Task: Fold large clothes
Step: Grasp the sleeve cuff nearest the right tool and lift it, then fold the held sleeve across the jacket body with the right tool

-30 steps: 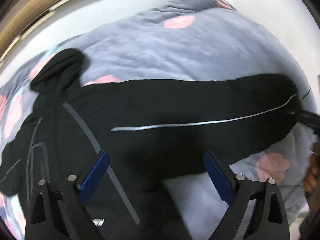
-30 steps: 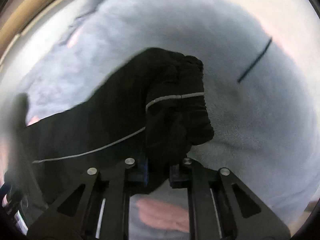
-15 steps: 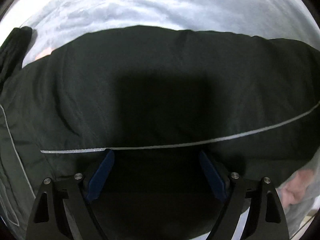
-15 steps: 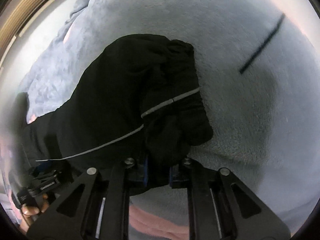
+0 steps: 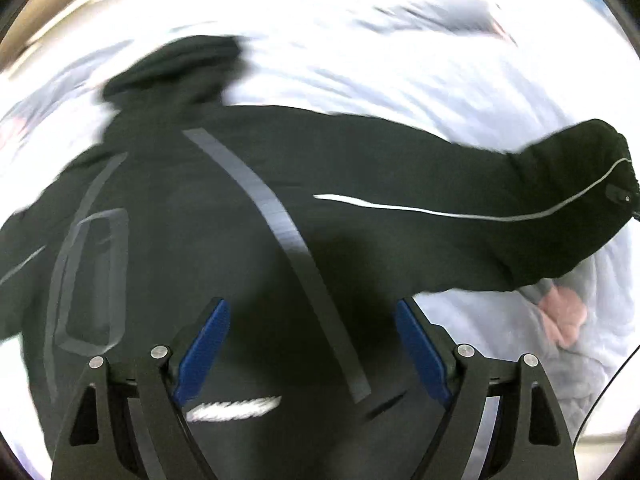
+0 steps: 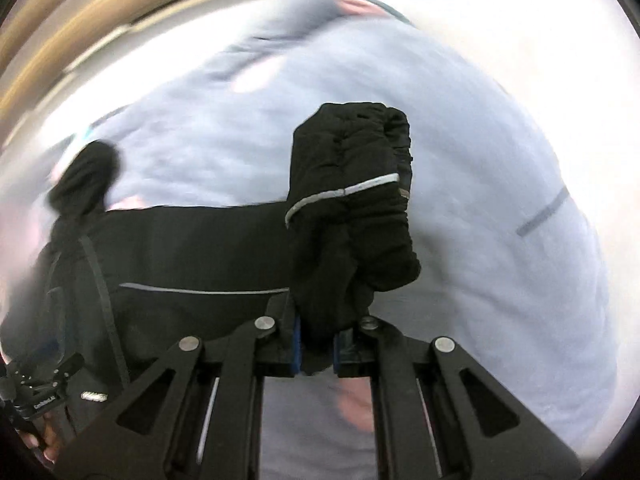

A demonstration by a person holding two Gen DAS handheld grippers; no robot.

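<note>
A black jacket (image 5: pixel 360 152) with grey tape stripes and a hood lies spread on a blanket; the right wrist view shows its body (image 6: pixel 192 248) at the left. My left gripper (image 5: pixel 311 308) hovers open above the jacket's front, blue pads wide apart and empty, and shows small in the right wrist view (image 6: pixel 40 384). My right gripper (image 6: pixel 316 332) is shut on the bunched cuff (image 6: pixel 352 184) of one sleeve. That sleeve (image 5: pixel 540 184) stretches out to the right, where the right gripper (image 5: pixel 620 196) holds its end.
A pale lilac fleece blanket (image 5: pixel 440 60) with pink patches (image 5: pixel 560 312) covers the whole surface under the jacket. A wooden frame (image 6: pixel 80 8) runs along the far left. A thin cable (image 5: pixel 600 392) hangs at the lower right.
My left gripper pulled back from close over the sleeve to above the jacket's front. The right gripper rose with the cuff, and the sleeve now stretches out straight.
</note>
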